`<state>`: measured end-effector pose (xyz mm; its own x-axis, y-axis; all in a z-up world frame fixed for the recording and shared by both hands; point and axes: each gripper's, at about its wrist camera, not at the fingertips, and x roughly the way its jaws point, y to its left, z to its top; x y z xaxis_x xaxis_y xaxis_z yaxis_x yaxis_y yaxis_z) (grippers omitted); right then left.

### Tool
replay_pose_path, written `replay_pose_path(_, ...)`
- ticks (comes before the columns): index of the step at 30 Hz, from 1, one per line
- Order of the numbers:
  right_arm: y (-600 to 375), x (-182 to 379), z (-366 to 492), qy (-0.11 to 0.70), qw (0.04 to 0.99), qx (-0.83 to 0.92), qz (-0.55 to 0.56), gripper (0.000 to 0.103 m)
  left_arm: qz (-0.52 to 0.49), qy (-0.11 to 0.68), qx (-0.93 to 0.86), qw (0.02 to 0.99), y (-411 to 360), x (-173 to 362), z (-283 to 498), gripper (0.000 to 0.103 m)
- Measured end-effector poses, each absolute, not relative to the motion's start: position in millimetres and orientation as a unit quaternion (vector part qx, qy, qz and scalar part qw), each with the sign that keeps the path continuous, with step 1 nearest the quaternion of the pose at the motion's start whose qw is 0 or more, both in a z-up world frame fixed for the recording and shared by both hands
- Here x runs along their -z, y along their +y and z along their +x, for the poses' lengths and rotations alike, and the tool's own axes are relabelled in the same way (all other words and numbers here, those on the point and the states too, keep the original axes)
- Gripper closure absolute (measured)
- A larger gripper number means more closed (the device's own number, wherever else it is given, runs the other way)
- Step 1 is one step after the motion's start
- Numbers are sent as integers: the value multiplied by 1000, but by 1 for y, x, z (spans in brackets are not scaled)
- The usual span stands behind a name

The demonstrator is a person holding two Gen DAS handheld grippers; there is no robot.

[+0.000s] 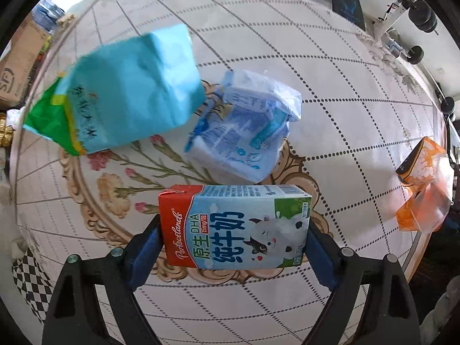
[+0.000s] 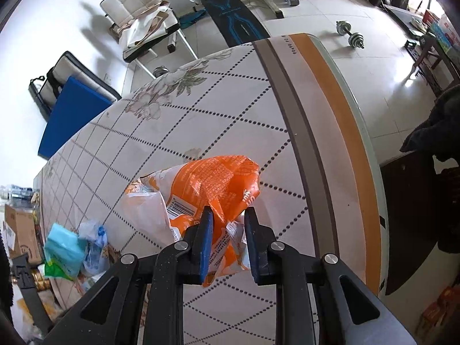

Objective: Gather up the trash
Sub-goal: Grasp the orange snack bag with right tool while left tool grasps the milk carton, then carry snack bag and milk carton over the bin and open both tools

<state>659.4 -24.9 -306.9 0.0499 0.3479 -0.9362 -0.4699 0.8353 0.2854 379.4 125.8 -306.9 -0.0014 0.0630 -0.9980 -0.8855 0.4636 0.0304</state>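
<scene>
A small milk carton [image 1: 234,227] with a red end and a cartoon cow lies crosswise between the pads of my left gripper [image 1: 234,224], which points down at the table and is shut on its two ends. Beyond it lie a crumpled blue-and-white plastic pack [image 1: 244,126] and a teal and green packet [image 1: 126,95], which looks blurred. In the right wrist view my right gripper [image 2: 227,221] is shut on a crumpled orange-and-white bag [image 2: 212,189] above the tablecloth. The same bag [image 1: 422,189] shows at the right edge of the left wrist view.
The table [image 2: 339,143] carries a dotted diamond cloth, and its orange-banded edge runs close on the right. A cardboard box [image 1: 17,66] stands off the left side. On the floor beyond are a dumbbell [image 2: 350,33], a weight bench [image 2: 233,17] and a blue mat [image 2: 72,109].
</scene>
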Motion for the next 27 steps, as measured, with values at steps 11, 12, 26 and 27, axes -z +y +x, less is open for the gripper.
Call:
replay_pose_path(11,-44,289,610,612,719,-325,-54,81,-336,560,-392,648,79,253,354,14)
replay_pose_path(12,-46,288,605,611,719,-328,-55,81,-336,556,-393,651,79,250,349,14)
replay_pose_path(26,-136,245,470,601,710,-366,-40,81,-315,508,-387,702,25,202,241,14)
replay_pose_path(27,-145,243,457,601,709,-367,-37,81,-313,506,-385,705,16,200,229,14)
